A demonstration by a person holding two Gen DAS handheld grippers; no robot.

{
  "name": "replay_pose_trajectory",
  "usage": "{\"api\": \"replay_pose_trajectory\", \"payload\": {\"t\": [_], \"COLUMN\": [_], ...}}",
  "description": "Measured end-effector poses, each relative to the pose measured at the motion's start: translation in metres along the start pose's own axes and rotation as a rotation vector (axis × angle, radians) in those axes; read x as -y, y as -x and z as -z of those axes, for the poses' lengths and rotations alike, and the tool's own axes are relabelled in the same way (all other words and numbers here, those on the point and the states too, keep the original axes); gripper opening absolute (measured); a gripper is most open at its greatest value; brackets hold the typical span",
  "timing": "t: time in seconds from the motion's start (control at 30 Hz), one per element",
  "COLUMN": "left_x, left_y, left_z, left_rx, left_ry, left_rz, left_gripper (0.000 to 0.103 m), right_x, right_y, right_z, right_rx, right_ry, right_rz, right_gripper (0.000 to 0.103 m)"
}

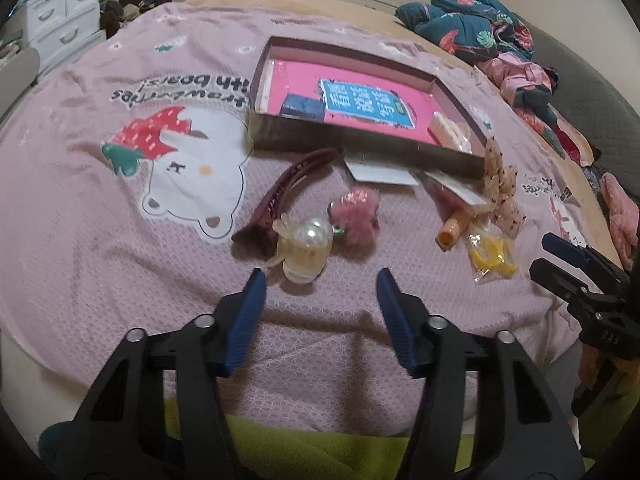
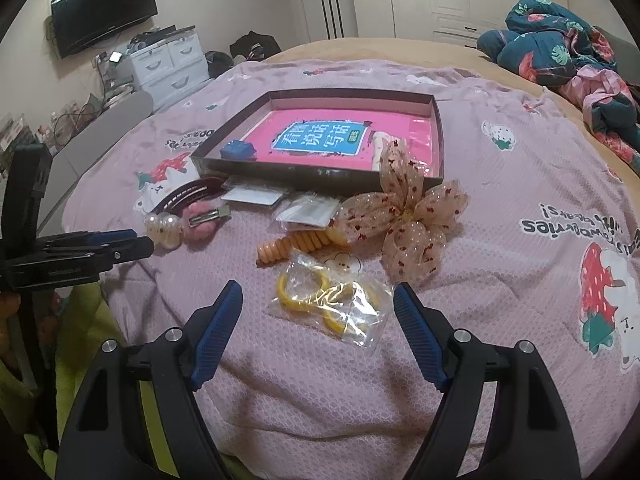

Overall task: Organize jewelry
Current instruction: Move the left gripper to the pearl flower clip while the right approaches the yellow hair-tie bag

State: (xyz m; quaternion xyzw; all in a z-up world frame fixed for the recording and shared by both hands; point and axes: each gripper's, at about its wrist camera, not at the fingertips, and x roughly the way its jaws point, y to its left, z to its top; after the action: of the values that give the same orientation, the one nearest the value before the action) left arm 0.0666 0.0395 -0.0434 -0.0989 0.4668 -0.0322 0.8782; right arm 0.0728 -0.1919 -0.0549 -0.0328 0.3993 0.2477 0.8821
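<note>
Nearest, both grippers hang over a bed covered by a pink bear-print blanket [image 2: 500, 248]. The left gripper [image 1: 320, 280] has its blue pads apart with nothing between them, just short of a clear pearl hair claw [image 1: 302, 246]. The right gripper [image 2: 318, 294] stands wide open around the near end of a clear bag of yellow rings [image 2: 332, 304], its pads not touching it. Beyond lie an orange coil hair tie [image 2: 292, 244], a pink fuzzy clip [image 1: 356, 214], a dark red hair clip [image 1: 288, 188], a spotted mesh flower bow [image 2: 404, 216] and two small flat packets [image 2: 280, 202]. Farther back sits an open shallow box [image 2: 438, 140] with a pink booklet [image 2: 320, 138] and a small blue case [image 2: 237, 150] inside. A crumpled floral quilt [image 2: 560, 48] lies at the far right.
</note>
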Motion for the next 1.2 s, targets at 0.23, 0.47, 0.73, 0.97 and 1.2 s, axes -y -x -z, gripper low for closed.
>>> {"api": "replay_pose_trajectory", "payload": {"t": [0.23, 0.47, 0.73, 0.97, 1.2], "left_x": [-0.005, -0.006, -0.016, -0.02, -0.015], "left_y": [-0.008, -0.016, -0.023, -0.03, -0.036], "left_z": [-0.004, -0.009, -0.014, -0.02, -0.025], "left_rx": [-0.004, -0.012, -0.014, -0.016, -0.017], "left_ry": [0.031, 0.051, 0.098, 0.14, 0.143], "left_rz": [0.004, 0.013, 0.015, 0.036, 0.037], "left_gripper": [0.041, 0.037, 0.037, 0.037, 0.033], "right_x": [0.007, 0.008, 0.001, -0.008, -0.016], "right_y": [-0.01, -0.026, -0.048, -0.058, -0.059], "right_z": [0.006, 0.006, 0.003, 0.005, 0.011], "right_rx": [-0.025, -0.052, -0.073, -0.061, -0.024], "right_ry": [-0.009, 0.0, 0.02, 0.04, 0.077], "right_rz": [-0.001, 0.008, 0.01, 0.035, 0.08], "right_gripper": [0.077, 0.077, 0.083, 0.086, 0.081]}}
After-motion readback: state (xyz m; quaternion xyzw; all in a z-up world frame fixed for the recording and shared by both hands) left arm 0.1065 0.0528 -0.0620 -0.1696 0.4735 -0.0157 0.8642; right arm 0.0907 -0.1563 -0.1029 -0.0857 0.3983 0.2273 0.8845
